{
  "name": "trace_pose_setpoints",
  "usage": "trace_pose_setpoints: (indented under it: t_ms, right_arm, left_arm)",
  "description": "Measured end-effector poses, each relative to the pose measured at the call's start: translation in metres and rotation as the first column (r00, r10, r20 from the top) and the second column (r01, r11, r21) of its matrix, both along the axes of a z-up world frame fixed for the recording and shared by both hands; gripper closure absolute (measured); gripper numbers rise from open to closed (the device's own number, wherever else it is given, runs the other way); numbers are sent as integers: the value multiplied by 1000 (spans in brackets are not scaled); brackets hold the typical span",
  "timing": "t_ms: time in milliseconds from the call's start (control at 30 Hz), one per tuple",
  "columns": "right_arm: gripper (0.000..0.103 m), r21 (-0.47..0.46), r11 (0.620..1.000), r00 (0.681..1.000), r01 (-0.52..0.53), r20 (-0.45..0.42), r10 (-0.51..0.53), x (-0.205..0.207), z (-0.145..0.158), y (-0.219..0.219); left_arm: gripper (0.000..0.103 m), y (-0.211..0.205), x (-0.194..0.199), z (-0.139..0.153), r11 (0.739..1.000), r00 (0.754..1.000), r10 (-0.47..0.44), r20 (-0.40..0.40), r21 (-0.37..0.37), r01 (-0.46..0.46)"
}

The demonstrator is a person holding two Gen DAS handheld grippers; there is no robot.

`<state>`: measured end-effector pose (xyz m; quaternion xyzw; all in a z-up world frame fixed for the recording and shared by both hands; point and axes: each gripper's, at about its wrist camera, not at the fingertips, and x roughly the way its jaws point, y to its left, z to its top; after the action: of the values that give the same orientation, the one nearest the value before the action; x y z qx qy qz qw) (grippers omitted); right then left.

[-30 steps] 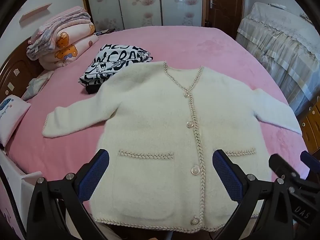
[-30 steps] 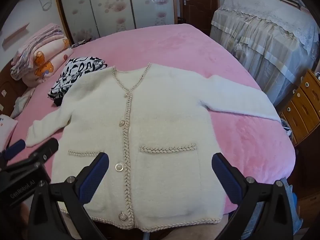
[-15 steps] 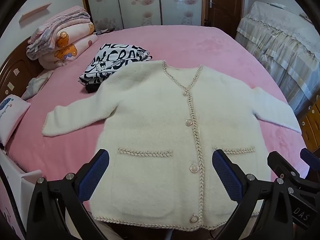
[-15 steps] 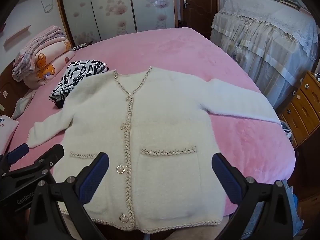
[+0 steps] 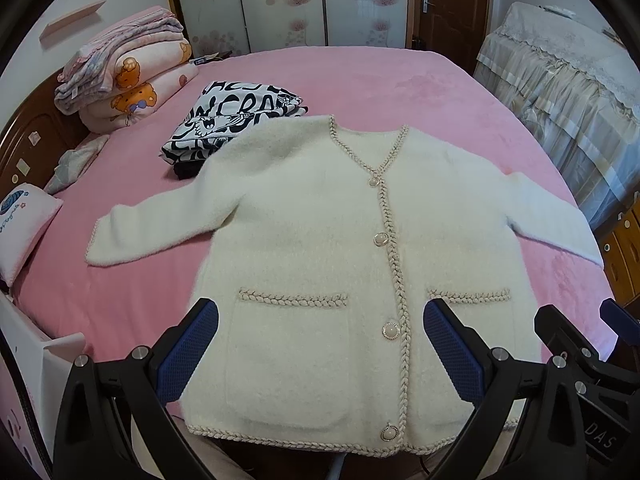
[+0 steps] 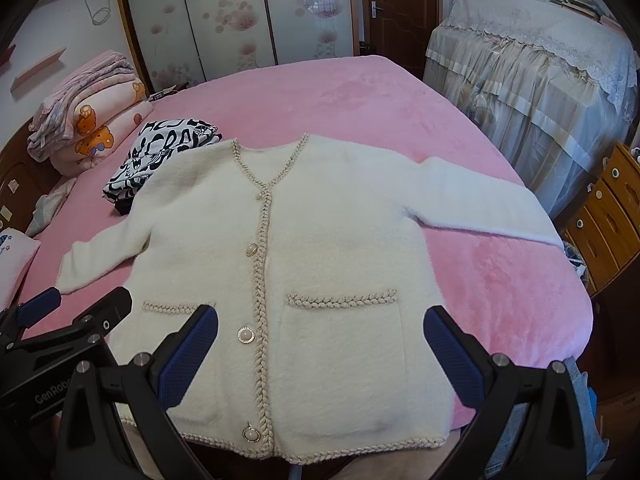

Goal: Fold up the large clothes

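Note:
A cream fluffy cardigan point(image 5: 320, 240) point(image 6: 328, 240) with braided trim, pearl buttons and two front pockets lies flat, buttoned, on the pink bed point(image 5: 360, 80) point(image 6: 340, 96), sleeves spread to both sides and hem at the near edge. My left gripper point(image 5: 320, 336) hovers open above the hem, over the left pocket and the button line. My right gripper point(image 6: 320, 336) hangs open above the right pocket. Neither holds any cloth. Each gripper shows at the side of the other's view, the right one point(image 5: 580, 344) and the left one point(image 6: 76, 320).
A folded black-and-white printed garment point(image 5: 236, 116) point(image 6: 164, 148) lies beyond the cardigan's left shoulder. Stacked pink blankets point(image 5: 124, 72) and a pillow point(image 5: 24, 228) are at the left. A lace-covered piece of furniture point(image 6: 540, 80) and wooden drawers point(image 6: 608, 216) stand right of the bed.
Both cameras have shifted slightly, so the cardigan sits a little higher in view. The cardigan itself lies as before and both grippers stay open.

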<state>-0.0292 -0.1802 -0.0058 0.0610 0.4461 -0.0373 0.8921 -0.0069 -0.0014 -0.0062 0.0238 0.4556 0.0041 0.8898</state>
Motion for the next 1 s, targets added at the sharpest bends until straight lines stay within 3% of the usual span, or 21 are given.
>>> trace_pose_setpoints:
  t_ms: [1000]
  right_arm:
    - [0, -13, 1000, 1000, -13, 14, 13, -2, 4, 7]
  left_arm:
    - [3, 0, -9, 9, 1000, 999, 23, 23, 12, -23]
